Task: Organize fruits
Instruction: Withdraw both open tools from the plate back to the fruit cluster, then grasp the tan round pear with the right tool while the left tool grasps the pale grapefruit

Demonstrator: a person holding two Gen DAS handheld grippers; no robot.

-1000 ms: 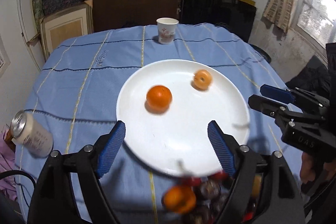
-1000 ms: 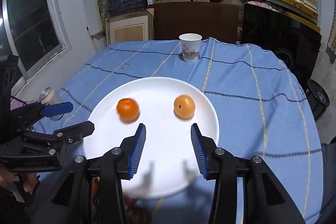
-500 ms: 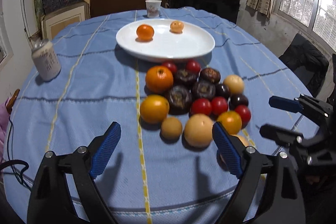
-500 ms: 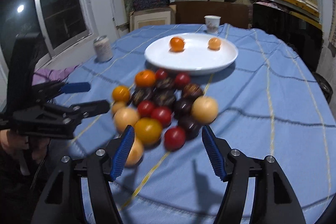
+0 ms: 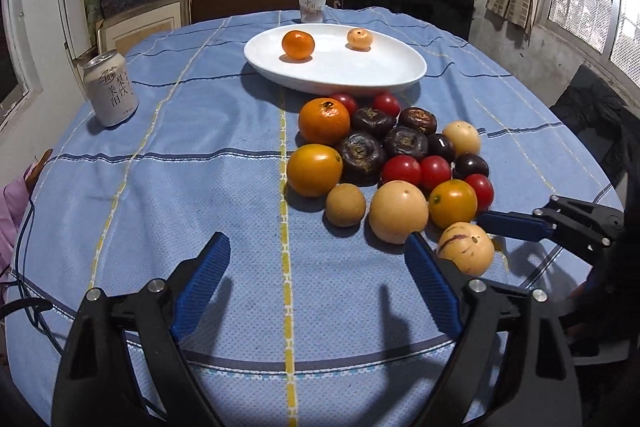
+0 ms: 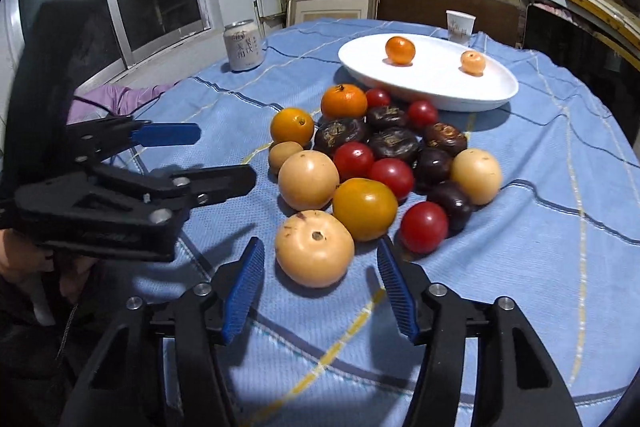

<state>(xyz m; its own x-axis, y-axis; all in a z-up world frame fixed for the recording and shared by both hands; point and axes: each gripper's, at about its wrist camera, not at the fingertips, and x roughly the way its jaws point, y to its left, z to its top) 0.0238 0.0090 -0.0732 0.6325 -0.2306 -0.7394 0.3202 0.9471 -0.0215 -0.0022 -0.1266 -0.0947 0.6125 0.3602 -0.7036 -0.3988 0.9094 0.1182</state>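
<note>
Beside the fruit pile point(image 6: 372, 163), right gripper point(image 6: 320, 279) angled down, jaws closing

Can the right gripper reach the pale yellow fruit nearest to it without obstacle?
Probably yes. The pale yellow fruit lies just ahead of the right gripper, whose jaws are closing with nothing yet between them. Only bare tablecloth separates them.

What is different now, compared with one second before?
Both tools pulled back from over the white plate to the near side of the fruit pile. The right tool, jaws closing, now frames the pale fruit without touching it. Left tool is open, empty. Both oranges remain on the plate.
</note>
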